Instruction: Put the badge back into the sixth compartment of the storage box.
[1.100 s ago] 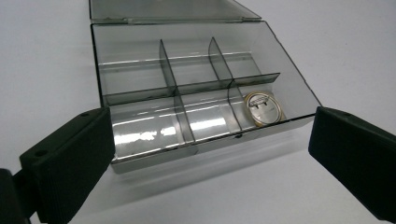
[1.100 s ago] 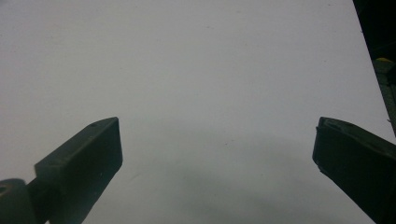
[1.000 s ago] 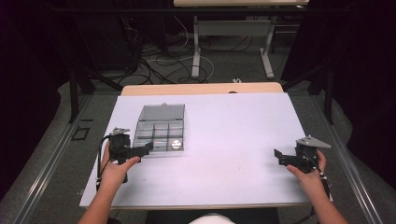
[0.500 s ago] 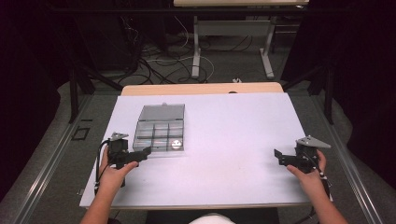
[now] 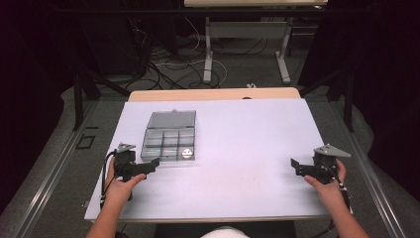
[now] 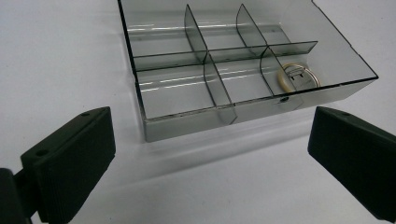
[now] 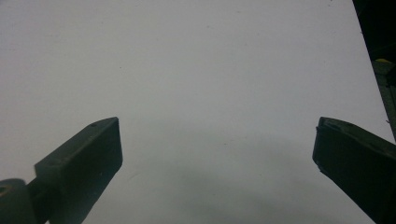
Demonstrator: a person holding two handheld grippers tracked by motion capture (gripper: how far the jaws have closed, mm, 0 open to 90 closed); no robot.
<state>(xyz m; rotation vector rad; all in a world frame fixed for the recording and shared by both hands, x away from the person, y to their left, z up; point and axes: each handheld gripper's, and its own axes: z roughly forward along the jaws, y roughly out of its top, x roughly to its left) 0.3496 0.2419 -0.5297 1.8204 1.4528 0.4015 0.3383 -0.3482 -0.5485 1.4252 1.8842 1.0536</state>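
Left hand (image 5: 117,187): comes in from the bottom edge at the left of the high view and holds the left gripper just above the white table.
Left gripper (image 5: 154,163): near the left front part of the table, pointing right and a little away from the person, toward the near edge of the box; its tips stop just short of the box and touch nothing.
Left jaws: wide apart in the left gripper view, one at each lower corner, with bare table between them.
Box (image 5: 168,144): a clear grey plastic organiser with dividers, lying flat on the left half of the table, lid folded back on the far side.
Box in the left gripper view (image 6: 196,88): just ahead of the jaws, its near wall facing the camera, compartments open on top.
Ring (image 6: 299,76): a small pale ring with a metal part, lying in the near right compartment as this view shows it; in the high view it is a bright spot (image 5: 186,153) in the near right corner of the box.
Table (image 5: 247,144): white top, bare across the middle.
Right gripper (image 5: 294,167): near the right front edge, well apart from the box, pointing left.
Right jaws: spread wide in the right gripper view, holding nothing, above plain table (image 7: 210,93).
Right hand (image 5: 328,186): grips the tool from behind, forearm leaving at the lower right.
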